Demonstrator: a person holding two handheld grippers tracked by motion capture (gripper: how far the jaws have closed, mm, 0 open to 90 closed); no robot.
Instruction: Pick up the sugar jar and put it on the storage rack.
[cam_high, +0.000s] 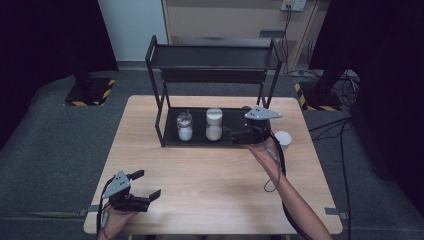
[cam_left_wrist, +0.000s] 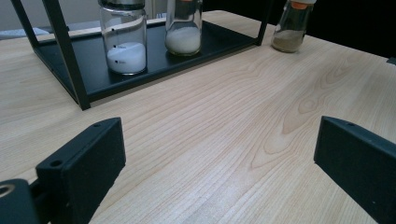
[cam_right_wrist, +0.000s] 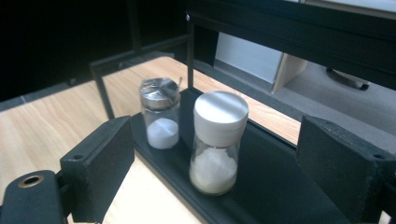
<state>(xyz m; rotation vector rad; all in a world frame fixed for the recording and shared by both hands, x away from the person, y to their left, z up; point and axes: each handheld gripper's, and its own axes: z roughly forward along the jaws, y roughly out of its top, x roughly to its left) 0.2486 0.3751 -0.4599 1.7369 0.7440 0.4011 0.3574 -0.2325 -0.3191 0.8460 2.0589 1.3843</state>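
Glass jars stand on the bottom tray of a black two-tier rack (cam_high: 159, 107) at the far side of the wooden counter (cam_high: 210, 175). On that tray, the metal-capped jar (cam_high: 184, 125) holds a low layer of fine white powder, and beside it the white-lidded jar (cam_high: 214, 124) holds coarser white grains to about a third of its height. Just outside the rack's right end stands a third jar (cam_high: 283, 139) on the counter; the high view shows its pale top, while the left tool's view shows an orange collar and tan powder in it (cam_left_wrist: 290, 28). The right tool (cam_high: 235, 135) reaches into the rack's tray from the right, jaws spread wide and empty, the white-lidded jar (cam_right_wrist: 215, 140) framed between them without touching. The left tool (cam_high: 148, 186) sits well in front of the rack near the counter's front edge, jaws also wide apart and empty.
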